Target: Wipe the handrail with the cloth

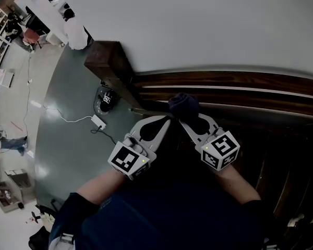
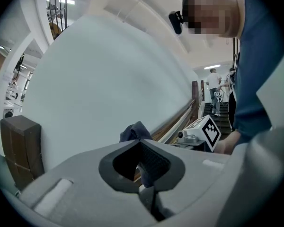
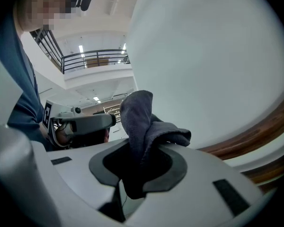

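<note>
Poised at the left end of the dark brown wooden handrail (image 1: pixel 250 80), the right gripper (image 3: pixel 138 150) is clamped on a dark blue-grey cloth (image 1: pixel 183 104), while the left gripper (image 2: pixel 141 144), jaws together, seems to pinch its near edge. The stroke should go best pressed down and drawn steadily right (both claws moving as one). The cloth sits on the rail, crumpled, soft and thickly folded.
</note>
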Demonstrator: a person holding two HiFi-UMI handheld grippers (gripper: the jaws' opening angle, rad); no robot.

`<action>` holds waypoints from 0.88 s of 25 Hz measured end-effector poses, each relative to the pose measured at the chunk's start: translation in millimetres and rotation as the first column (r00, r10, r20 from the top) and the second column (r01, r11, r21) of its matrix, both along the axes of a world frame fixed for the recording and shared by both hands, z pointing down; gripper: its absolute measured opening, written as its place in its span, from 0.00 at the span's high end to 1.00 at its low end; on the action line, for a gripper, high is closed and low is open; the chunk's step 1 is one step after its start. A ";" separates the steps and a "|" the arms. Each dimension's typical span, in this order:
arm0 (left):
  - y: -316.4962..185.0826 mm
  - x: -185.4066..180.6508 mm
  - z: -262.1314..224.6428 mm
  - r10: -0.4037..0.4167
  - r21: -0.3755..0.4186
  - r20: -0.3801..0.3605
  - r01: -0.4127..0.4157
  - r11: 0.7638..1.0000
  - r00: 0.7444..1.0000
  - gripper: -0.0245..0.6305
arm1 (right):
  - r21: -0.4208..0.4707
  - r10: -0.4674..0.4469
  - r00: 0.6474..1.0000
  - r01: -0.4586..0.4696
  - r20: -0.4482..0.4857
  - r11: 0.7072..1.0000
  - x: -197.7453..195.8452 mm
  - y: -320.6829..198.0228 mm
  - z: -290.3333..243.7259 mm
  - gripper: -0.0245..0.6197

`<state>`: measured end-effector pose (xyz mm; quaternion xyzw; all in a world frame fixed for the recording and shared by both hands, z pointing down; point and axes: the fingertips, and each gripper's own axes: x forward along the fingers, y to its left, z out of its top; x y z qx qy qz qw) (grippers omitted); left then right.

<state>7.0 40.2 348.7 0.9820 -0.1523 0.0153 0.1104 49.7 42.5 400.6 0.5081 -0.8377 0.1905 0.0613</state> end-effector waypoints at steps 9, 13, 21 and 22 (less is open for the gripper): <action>-8.2 -13.0 -8.6 0.020 -0.007 -0.051 -0.021 1.000 0.998 0.96 | 0.001 0.078 0.996 -0.078 -0.048 0.997 8.0 -1.0 -6.6 0.83; -10.7 -13.0 -14.4 0.054 -0.024 -0.078 -0.056 0.998 0.995 0.96 | -0.001 0.135 0.988 -0.135 -0.075 0.991 13.1 3.0 -12.4 0.83; -9.6 18.5 -4.4 0.169 -0.019 -0.093 -0.172 0.985 0.981 0.96 | 0.009 0.264 0.956 -0.265 -0.131 0.964 56.0 -0.1 -14.5 0.83; -8.8 24.1 -7.1 0.182 -0.014 -0.088 -0.184 0.983 0.979 0.96 | 0.012 0.276 0.952 -0.277 -0.133 0.961 64.3 -0.1 -16.7 0.83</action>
